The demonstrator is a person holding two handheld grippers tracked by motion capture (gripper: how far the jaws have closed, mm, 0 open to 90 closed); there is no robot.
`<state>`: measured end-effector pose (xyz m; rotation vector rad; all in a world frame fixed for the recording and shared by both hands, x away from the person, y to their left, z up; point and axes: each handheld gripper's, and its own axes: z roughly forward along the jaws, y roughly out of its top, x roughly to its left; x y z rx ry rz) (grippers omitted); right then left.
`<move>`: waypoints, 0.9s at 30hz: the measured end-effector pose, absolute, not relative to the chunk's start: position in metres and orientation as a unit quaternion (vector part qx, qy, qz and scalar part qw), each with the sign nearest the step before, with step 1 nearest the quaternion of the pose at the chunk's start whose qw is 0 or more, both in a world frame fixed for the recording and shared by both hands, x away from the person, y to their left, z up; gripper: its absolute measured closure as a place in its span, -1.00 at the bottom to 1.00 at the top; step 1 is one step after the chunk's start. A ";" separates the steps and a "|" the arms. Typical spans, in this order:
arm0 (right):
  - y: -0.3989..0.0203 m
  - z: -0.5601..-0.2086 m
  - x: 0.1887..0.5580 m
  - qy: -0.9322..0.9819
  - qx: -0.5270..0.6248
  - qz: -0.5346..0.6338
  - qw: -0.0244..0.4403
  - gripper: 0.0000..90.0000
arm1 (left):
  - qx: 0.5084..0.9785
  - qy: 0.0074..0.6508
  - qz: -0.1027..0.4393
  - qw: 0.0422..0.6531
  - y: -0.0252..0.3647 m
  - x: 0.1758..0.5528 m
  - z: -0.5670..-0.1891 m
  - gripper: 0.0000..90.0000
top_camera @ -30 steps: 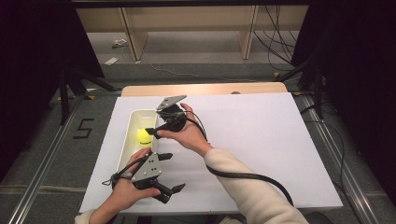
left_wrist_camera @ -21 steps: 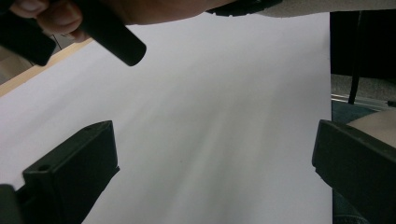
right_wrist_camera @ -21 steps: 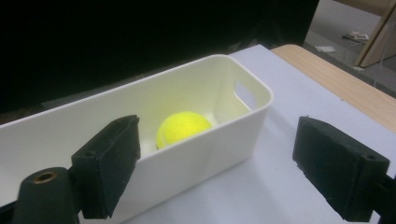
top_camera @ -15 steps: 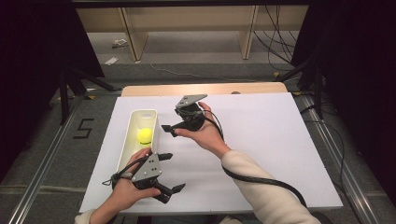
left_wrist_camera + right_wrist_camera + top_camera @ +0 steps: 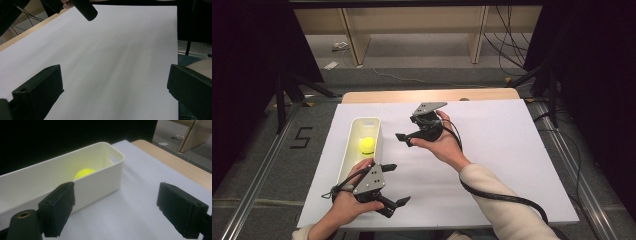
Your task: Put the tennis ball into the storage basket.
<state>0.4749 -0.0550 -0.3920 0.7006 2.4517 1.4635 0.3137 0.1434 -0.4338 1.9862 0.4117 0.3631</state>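
A long white bin (image 5: pixel 377 141) lies on the left part of the white table cover, with a yellow ball (image 5: pixel 366 145) inside near its far end. My right gripper (image 5: pixel 406 132) is held just right of the bin, jaws toward it, open and empty. In the right gripper view the bin (image 5: pixel 100 185) and the ball (image 5: pixel 83 173) sit ahead-left of the open right gripper (image 5: pixel 117 205). My left gripper (image 5: pixel 397 184) hovers at the bin's near end, by the front edge, open and empty. The left gripper (image 5: pixel 115 82) looks over bare white cover, with a jaw of the right gripper (image 5: pixel 86 10) at the top.
The white cover (image 5: pixel 502 150) stretches bare to the right of both hands. A wooden table edge (image 5: pixel 432 95) shows at the far side. Metal rails (image 5: pixel 257 165) run along the floor on both sides. A black cable (image 5: pixel 507 197) trails from the right gripper across the sleeve.
My right gripper has moved rightward, from over the bin to a spot beside it, with nothing in its jaws. The ball stays in the bin. The left gripper has not moved.
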 end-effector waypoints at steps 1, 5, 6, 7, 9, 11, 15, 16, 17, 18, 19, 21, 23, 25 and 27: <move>-0.056 -0.392 0.475 0.829 0.237 0.496 0.100 -0.65 | 0.826 0.172 0.151 0.515 0.143 0.314 -0.434 -1.00; -0.060 -0.393 0.473 0.828 0.239 0.497 0.102 -0.65 | 0.826 0.172 0.152 0.515 0.144 0.314 -0.434 -1.00; -0.061 -0.393 0.473 0.829 0.239 0.495 0.101 -0.65 | 0.826 0.172 0.152 0.515 0.144 0.314 -0.434 -1.00; -0.062 -0.393 0.473 0.828 0.240 0.496 0.101 -0.65 | 0.826 0.172 0.152 0.515 0.144 0.314 -0.434 -1.00; -0.065 -0.394 0.472 0.829 0.241 0.495 0.101 -0.65 | 0.826 0.172 0.151 0.515 0.144 0.314 -0.434 -1.00; -0.067 -0.394 0.471 0.829 0.242 0.494 0.102 -0.65 | 0.826 0.172 0.152 0.515 0.144 0.314 -0.434 -1.00; -0.074 -0.394 0.470 0.827 0.247 0.494 0.103 -0.65 | 0.826 0.172 0.152 0.514 0.144 0.314 -0.434 -1.00; -0.076 -0.394 0.470 0.826 0.248 0.495 0.104 -0.65 | 0.826 0.172 0.152 0.514 0.144 0.314 -0.434 -1.00; -0.077 -0.394 0.470 0.826 0.248 0.495 0.105 -0.65 | 0.826 0.172 0.152 0.515 0.144 0.314 -0.434 -1.00; -0.079 -0.394 0.469 0.826 0.250 0.495 0.104 -0.65 | 0.826 0.172 0.152 0.515 0.144 0.314 -0.434 -1.00; -0.081 -0.394 0.469 0.826 0.250 0.494 0.105 -0.65 | 0.826 0.172 0.152 0.514 0.144 0.314 -0.434 -1.00; -0.085 -0.393 0.468 0.823 0.254 0.496 0.106 -0.65 | 0.826 0.172 0.152 0.514 0.144 0.314 -0.434 -1.00; -0.089 -0.394 0.467 0.822 0.255 0.496 0.109 -0.65 | 0.826 0.172 0.152 0.514 0.144 0.314 -0.433 -1.00; -0.093 -0.395 0.467 0.822 0.257 0.495 0.111 -0.65 | 0.826 0.172 0.154 0.514 0.144 0.314 -0.433 -1.00; -0.097 -0.396 0.466 0.822 0.261 0.494 0.109 -0.65 | 0.826 0.173 0.152 0.514 0.144 0.314 -0.434 -1.00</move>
